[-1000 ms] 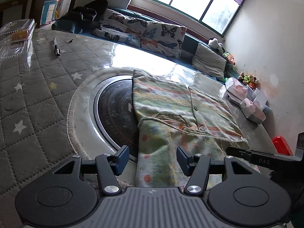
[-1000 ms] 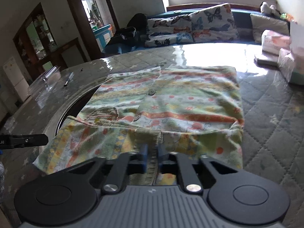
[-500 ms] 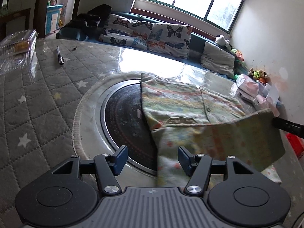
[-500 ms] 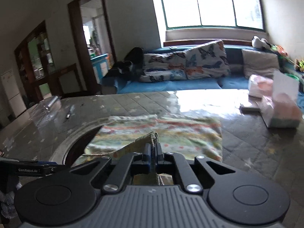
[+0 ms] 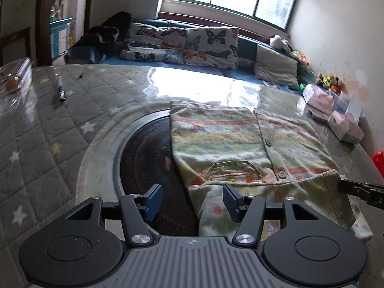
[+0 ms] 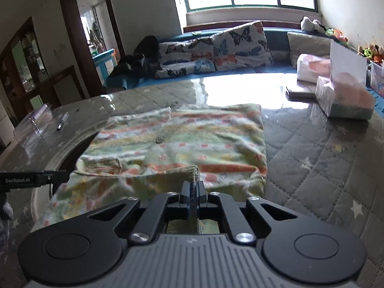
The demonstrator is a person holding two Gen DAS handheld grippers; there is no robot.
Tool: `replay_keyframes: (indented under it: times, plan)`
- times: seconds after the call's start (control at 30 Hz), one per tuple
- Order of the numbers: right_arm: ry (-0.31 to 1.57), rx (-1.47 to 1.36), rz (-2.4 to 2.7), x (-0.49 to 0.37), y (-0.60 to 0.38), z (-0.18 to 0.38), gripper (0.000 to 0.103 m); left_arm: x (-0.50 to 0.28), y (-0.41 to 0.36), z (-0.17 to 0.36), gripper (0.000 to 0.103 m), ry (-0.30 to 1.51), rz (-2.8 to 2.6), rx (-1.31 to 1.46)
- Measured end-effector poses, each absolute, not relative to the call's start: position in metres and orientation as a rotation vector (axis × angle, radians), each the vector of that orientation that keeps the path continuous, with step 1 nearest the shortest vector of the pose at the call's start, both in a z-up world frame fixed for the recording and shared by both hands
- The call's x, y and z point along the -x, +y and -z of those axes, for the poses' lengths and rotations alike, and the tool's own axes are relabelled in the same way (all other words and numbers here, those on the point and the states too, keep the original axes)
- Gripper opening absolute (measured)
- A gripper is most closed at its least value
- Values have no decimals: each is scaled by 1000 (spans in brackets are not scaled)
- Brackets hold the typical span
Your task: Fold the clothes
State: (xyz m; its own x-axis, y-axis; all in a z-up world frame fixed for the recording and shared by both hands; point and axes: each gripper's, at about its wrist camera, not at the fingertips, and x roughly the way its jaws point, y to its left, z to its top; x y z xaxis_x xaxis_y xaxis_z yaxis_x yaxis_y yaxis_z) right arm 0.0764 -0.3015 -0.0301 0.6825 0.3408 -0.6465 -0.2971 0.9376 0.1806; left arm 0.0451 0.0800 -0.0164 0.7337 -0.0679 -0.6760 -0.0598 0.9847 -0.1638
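A pastel striped, buttoned garment (image 5: 228,139) lies flat on the quilted table, partly over a dark round inset (image 5: 144,158). My left gripper (image 5: 192,200) hovers open at the garment's near left edge with nothing between its fingers. My right gripper (image 6: 192,188) is shut on a fold of the garment's (image 6: 182,141) near edge, held a little above the rest of the cloth. In the left wrist view the right gripper (image 5: 345,187) pinches that corner at the right. The left gripper (image 6: 55,177) shows at the left of the right wrist view.
A pen (image 5: 61,88) and a clear plastic box (image 5: 14,76) lie at the table's far left. Tissue packs (image 6: 343,96) stand at the right, and a red object (image 5: 379,160) sits by the right edge. A sofa with butterfly cushions (image 5: 182,45) runs behind the table.
My right gripper, shut on the garment's near edge, lifted it high and has now come back down lower over the cloth. The left gripper stayed open and rose slightly.
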Motion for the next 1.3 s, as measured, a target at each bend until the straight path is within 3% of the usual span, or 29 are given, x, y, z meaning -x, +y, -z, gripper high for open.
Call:
replay_keyframes:
  times: [0.5,0.73,0.8,1.3]
  plan:
    - [717,23,-446,-82,-285,22,11,-61,61,12,56,737,35,82]
    - [758,84,-569,-73,-268,29,21,-54,32,12,57,739,134,51]
    - [768,102,-576,-67,-269,32,31,-49,25,15,58,743,154,31]
    - [768,184,-591,-27,-304,34,34,-4,22,34,78,760,151,-96]
